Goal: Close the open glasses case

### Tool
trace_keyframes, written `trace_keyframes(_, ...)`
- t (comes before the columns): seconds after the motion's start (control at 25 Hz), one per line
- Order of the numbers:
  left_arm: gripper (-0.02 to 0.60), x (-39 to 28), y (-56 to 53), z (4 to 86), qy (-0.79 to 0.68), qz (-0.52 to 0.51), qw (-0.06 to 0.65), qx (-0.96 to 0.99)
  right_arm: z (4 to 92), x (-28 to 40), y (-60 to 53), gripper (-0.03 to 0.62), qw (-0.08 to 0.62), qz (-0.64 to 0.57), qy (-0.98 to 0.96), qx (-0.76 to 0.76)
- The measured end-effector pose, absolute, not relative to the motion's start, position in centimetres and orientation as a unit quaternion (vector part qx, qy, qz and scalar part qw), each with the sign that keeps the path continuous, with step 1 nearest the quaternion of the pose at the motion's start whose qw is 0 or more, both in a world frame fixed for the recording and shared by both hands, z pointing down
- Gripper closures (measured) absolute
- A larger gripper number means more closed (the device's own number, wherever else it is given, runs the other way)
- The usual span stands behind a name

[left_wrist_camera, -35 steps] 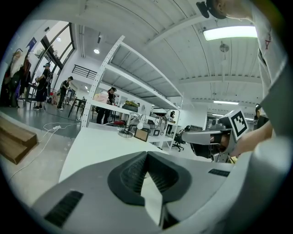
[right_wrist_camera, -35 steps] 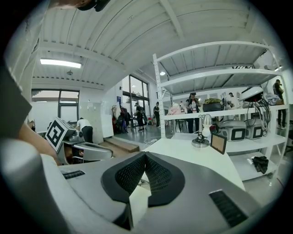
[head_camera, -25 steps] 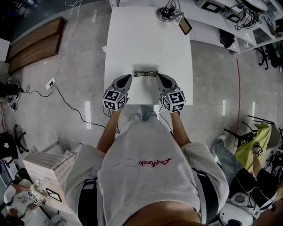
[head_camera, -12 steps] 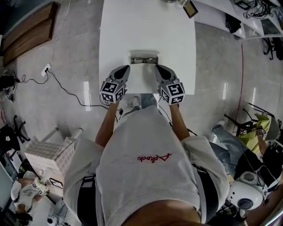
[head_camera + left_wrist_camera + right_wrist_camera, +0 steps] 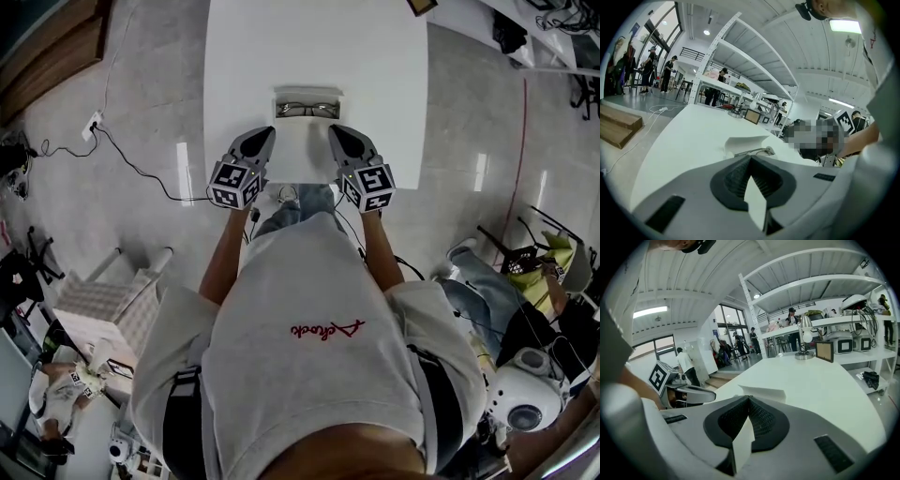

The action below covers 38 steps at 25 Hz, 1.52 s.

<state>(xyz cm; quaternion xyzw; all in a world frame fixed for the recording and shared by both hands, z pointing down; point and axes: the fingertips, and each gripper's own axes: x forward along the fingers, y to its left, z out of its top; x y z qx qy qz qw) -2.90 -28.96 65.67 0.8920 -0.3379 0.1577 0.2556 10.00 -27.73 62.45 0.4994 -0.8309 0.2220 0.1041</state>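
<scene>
A white glasses case [image 5: 307, 97] lies open on the white table [image 5: 375, 66], with dark-framed glasses [image 5: 307, 110] inside it. In the left gripper view the case's raised lid [image 5: 743, 142] and the glasses [image 5: 754, 151] show just beyond my jaws. The right gripper view shows only the lid [image 5: 764, 393]. My left gripper [image 5: 266, 133] is shut and empty, just short of the case's near left corner. My right gripper [image 5: 334, 131] is also shut and empty, at the near right corner. Neither touches the case.
A desk lamp [image 5: 804, 340] and a small framed panel [image 5: 825, 351] stand at the table's far end. Cables and a power strip [image 5: 94, 122] lie on the floor to the left. Shelving and several people are in the background.
Both grippers have come down toward the table, still shut and side by side. Their tips now sit slightly nearer to me than the case.
</scene>
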Motion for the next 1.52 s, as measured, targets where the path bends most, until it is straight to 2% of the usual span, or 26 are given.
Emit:
trace_keyframes(0.2, 0.548, -3.3, -28.9, 67.3, -0.343, 0.18, 0.264, 0.884, 63.5, 10.1, -27.6, 0.589, 0.107, 0.234, -0.829, 0.497)
trace_keyframes(0.32, 0.403, -3.2, -29.0, 68.4, -0.342, 0.21, 0.264, 0.877, 63.7, 10.0, -27.6, 0.589, 0.109, 0.238, -0.829, 0.494)
trace_keyframes(0.36, 0.387, -3.0, -29.1, 68.6, -0.34, 0.217, 0.263, 0.877, 63.7, 10.0, -27.7, 0.589, 0.109, 0.238, -0.83, 0.493)
trace_keyframes(1.04, 0.382, -0.7, -31.3, 70.1, -0.325, 0.244, 0.256, 0.877, 63.6, 11.7, -29.5, 0.589, 0.111, 0.227, -0.828, 0.5)
trace_keyframes(1.52, 0.382, -0.7, -31.4, 69.9, -0.33, 0.236, 0.262, 0.876, 64.5, 12.2, -32.5, 0.589, 0.236, 0.116, -0.826, 0.499)
